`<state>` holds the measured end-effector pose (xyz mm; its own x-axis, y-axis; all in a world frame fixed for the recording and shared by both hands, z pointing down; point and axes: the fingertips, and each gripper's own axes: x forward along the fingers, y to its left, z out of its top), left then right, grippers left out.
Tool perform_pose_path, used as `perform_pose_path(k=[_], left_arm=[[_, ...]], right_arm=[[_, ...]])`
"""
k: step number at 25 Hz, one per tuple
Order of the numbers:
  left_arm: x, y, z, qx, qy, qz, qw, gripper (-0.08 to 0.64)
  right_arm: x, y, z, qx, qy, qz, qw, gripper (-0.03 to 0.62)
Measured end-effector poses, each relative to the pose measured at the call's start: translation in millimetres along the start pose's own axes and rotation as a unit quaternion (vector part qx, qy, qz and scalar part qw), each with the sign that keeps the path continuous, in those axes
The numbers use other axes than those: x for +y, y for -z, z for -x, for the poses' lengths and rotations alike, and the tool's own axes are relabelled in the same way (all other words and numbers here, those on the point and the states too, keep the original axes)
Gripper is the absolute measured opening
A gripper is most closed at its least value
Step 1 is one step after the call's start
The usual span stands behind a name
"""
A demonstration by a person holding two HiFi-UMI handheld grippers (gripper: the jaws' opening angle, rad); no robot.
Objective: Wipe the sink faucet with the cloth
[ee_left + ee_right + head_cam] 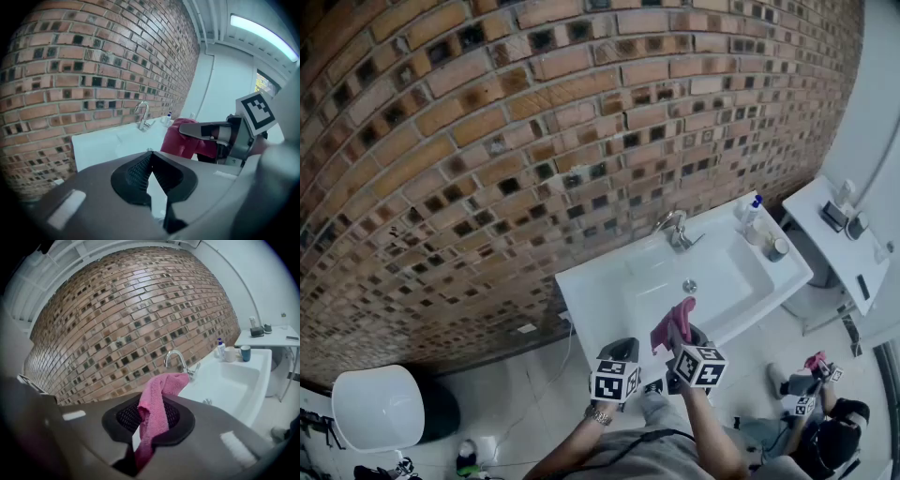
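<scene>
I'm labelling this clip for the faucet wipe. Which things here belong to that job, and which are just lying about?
Part of the job:
- pink cloth, clamped in the right gripper
- faucet
- sink

Just lying about:
- blue-capped bottle, white mug and teal cup at the sink's corner
- side table with small items on it

Head view overhead, gripper views low, faucet (675, 230) in all
</scene>
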<state>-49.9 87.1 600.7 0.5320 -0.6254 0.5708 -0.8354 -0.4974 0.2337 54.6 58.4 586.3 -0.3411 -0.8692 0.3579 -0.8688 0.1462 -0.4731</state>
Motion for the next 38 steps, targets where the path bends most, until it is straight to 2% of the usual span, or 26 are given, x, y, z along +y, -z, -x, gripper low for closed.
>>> perform_pose_path(k=[4,8,12,15,18,20,22,24,25,26,28,30,33,35,38], left_arm=[[-0.9,-28.6,-30.2,0.003,-0.013,0.014,0.9998,0.020],[10.5,-28.4,-49.6,0.027,-0.030,0.017,0.9990,0.020],[32.7,-35.9,-59.6,0.036,-0.046,0.024,0.9980,0.020],[48.2,-49.5,-60.7,0.028,-0.052,0.023,0.9980,0.020],[63.1,-60.0,-60.4,0.020,-0.054,0.025,0.9980,0.020],[77.1,-72.1,-59.2,0.011,-0.058,0.025,0.9980,0.020],[92.3,-84.3,-58.6,0.000,-0.064,0.027,0.9976,0.020],[106.6,-95.5,-61.3,-0.010,-0.071,0.030,0.9970,0.020],[112.9,-100.1,-63.2,-0.013,-0.073,0.032,0.9967,0.020],[117.8,-103.4,-64.9,-0.015,-0.074,0.033,0.9966,0.020],[122.7,-106.0,-67.6,-0.015,-0.074,0.036,0.9965,0.020],[124.6,-104.1,-71.1,-0.011,-0.072,0.039,0.9966,0.020],[127.6,-95.0,-79.0,0.006,-0.066,0.043,0.9969,0.020],[127.1,-89.4,-85.4,0.016,-0.060,0.045,0.9971,0.020],[124.7,-87.1,-92.8,0.022,-0.051,0.045,0.9974,0.020]], right_arm=[[-41.9,-48.3,-53.6,0.010,-0.011,0.004,1.000,0.038],[-60.3,-83.0,-120.7,0.043,-0.034,0.037,0.998,0.038],[-69.2,-98.1,-186.3,0.080,-0.055,0.074,0.993,0.038],[-80.5,-99.4,-228.2,0.110,-0.047,0.091,0.989,0.038],[-89.3,-96.9,-256.3,0.117,-0.039,0.100,0.987,0.038],[-82.5,-89.6,-269.3,0.126,-0.050,0.109,0.985,0.038],[-60.2,-77.4,-275.1,0.143,-0.077,0.130,0.978,0.038],[-28.1,-73.4,-278.3,0.142,-0.114,0.164,0.969,0.038],[-17.5,-76.5,-280.4,0.133,-0.118,0.186,0.966,0.039],[-13.8,-82.4,-282.4,0.121,-0.108,0.209,0.964,0.038],[-24.7,-100.7,-283.9,0.096,-0.054,0.263,0.959,0.040],[-43.5,-123.9,-281.7,0.074,-0.001,0.328,0.942,0.038],[-58.8,-153.7,-276.3,0.049,0.028,0.392,0.918,0.040],[-67.3,-165.1,-274.6,0.038,0.031,0.398,0.916,0.041],[-79.1,-178.8,-274.7,0.021,0.032,0.369,0.929,0.041]])
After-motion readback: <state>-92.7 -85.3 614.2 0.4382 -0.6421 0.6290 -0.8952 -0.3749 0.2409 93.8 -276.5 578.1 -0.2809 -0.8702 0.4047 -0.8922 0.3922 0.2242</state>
